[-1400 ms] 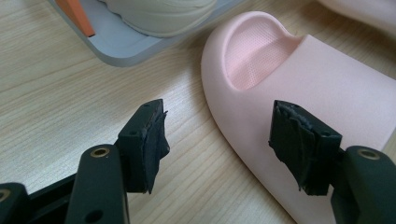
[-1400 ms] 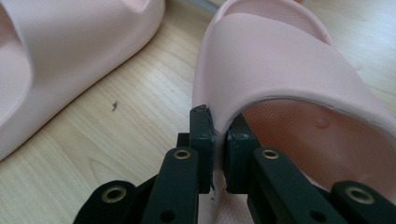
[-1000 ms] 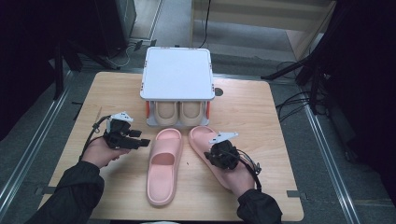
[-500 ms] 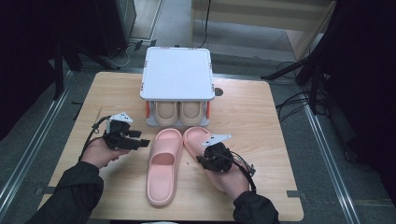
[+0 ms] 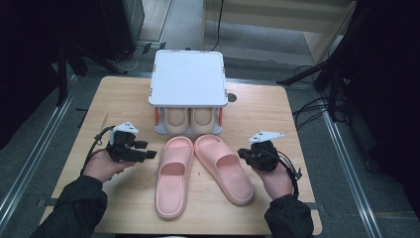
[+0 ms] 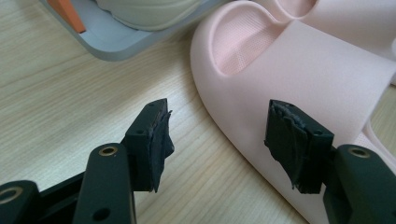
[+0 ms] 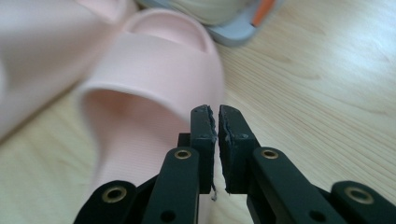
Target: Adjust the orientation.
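Note:
Two pink slippers lie side by side on the wooden table (image 5: pixel 124 99), toes toward the rack: the left slipper (image 5: pixel 173 173) and the right slipper (image 5: pixel 223 166), touching near the toes. My left gripper (image 5: pixel 150 150) sits open just left of the left slipper; in the left gripper view its jaws (image 6: pixel 219 126) stand wide apart at the edge of that slipper (image 6: pixel 289 60) without pressing it. My right gripper (image 5: pixel 241 153) hovers just right of the right slipper; its jaws (image 7: pixel 217 112) have just been closing and are shut with nothing between them, with the slipper (image 7: pixel 154 70) ahead.
A white-topped shoe rack (image 5: pixel 188 77) stands at the back centre with a beige pair (image 5: pixel 190 119) on its lower shelf. A person's dark sleeves and hands enter from the bottom. Bare wood lies on both outer sides of the table.
The right slipper slid left until it met the left one. The right gripper then came off it and drew back to the right, jaws closed. The left gripper stayed put.

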Available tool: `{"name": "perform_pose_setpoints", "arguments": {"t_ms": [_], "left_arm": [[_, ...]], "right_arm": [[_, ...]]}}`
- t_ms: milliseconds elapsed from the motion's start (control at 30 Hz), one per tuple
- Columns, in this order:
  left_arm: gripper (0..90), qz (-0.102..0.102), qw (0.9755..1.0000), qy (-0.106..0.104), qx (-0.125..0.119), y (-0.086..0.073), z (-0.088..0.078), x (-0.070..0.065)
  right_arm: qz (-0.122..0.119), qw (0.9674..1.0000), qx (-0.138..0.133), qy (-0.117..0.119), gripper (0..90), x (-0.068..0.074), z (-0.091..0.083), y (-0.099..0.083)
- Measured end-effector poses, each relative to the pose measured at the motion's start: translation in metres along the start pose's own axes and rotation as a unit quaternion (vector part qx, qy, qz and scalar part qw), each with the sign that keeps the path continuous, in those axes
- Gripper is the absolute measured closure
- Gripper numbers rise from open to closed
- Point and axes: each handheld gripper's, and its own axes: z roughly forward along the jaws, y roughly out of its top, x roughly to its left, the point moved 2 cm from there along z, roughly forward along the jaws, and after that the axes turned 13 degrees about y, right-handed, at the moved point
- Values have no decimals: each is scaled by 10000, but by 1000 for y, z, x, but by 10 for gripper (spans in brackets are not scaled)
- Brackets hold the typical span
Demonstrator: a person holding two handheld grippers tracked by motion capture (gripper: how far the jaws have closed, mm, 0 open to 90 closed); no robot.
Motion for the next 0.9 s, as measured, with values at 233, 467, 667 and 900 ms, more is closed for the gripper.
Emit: {"name": "perform_pose_setpoints", "arguments": {"t_ms": [233, 467, 667, 900], "left_arm": [[394, 116, 9998, -51, 182, -3, 8, -8], [390, 272, 9991, -87, 316, -4, 14, -15], [389, 243, 9991, -103, 345, -5, 15, -15], [389, 263, 9989, -150, 369, -5, 15, -16]], "right_arm": [[227, 9983, 521, -89, 836, -26, 26, -5], [26, 9969, 776, -91, 831, -19, 41, -2], [40, 9970, 769, 77, 830, -12, 42, -2], [127, 9970, 745, 175, 831, -4, 44, -3]]}}
